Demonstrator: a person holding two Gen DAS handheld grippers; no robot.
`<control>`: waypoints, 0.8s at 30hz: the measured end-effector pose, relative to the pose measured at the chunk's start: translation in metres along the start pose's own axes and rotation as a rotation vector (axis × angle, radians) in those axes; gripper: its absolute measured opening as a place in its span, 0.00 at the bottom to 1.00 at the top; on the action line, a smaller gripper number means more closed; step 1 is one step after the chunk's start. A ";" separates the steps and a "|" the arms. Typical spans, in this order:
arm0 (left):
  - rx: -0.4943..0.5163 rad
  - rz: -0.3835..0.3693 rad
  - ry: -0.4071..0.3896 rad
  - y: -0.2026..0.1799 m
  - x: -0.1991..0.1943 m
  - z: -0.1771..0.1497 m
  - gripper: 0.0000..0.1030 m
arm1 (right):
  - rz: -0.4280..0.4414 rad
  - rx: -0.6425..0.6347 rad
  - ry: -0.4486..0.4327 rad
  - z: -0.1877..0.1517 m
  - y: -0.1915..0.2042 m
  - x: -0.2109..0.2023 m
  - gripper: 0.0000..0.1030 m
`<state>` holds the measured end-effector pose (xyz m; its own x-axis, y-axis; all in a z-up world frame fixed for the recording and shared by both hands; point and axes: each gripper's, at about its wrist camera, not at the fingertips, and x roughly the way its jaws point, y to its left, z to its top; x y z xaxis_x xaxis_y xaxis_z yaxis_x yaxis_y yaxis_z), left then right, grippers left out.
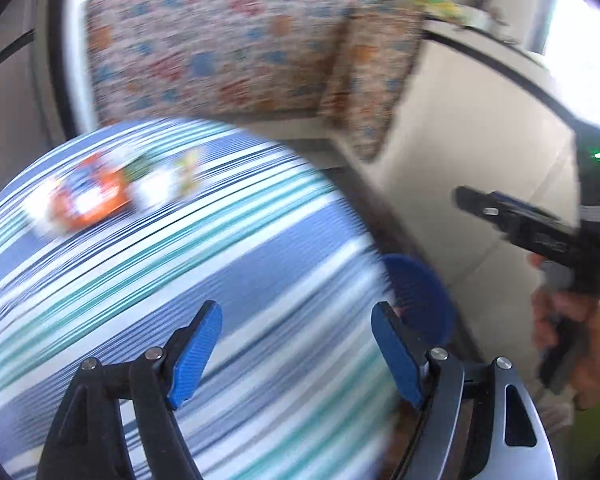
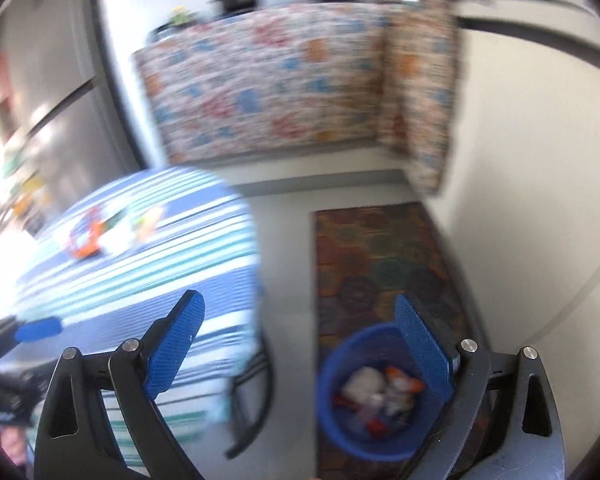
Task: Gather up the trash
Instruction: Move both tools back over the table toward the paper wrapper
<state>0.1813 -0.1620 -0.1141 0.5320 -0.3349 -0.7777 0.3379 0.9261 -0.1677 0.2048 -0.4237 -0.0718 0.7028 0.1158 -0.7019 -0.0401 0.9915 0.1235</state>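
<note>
Several pieces of trash, an orange-and-white wrapper [image 1: 90, 198] and pale scraps [image 1: 160, 184], lie on the far part of the blue-striped tablecloth [image 1: 180, 280]. They also show in the right wrist view [image 2: 86, 240]. My left gripper [image 1: 296, 350] is open and empty above the near part of the table. My right gripper [image 2: 300, 344] is open and empty, held above the blue bin [image 2: 376, 396], which holds crumpled white and orange trash. The bin's rim shows past the table edge in the left wrist view [image 1: 420, 296]. Both views are motion-blurred.
A patterned rug [image 2: 384, 256] lies under the bin on the pale floor. A counter draped in floral cloth [image 2: 268, 80] stands behind, with pots on top. A fridge [image 2: 40, 80] is at the left. The right gripper's body and the hand holding it [image 1: 556, 248] show at right.
</note>
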 end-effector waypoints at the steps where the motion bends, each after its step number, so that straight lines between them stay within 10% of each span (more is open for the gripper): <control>1: -0.026 0.039 0.012 0.021 -0.001 -0.008 0.76 | 0.034 -0.041 0.017 -0.003 0.024 0.007 0.94; 9: -0.128 0.212 0.011 0.134 -0.002 -0.036 0.76 | 0.154 -0.249 0.156 -0.038 0.143 0.057 0.94; 24: -0.104 0.290 0.009 0.201 0.020 -0.020 0.78 | 0.114 -0.288 0.242 -0.032 0.181 0.117 0.94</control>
<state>0.2448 0.0211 -0.1759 0.5875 -0.0533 -0.8074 0.0915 0.9958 0.0009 0.2574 -0.2289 -0.1543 0.4962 0.2025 -0.8443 -0.3302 0.9434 0.0322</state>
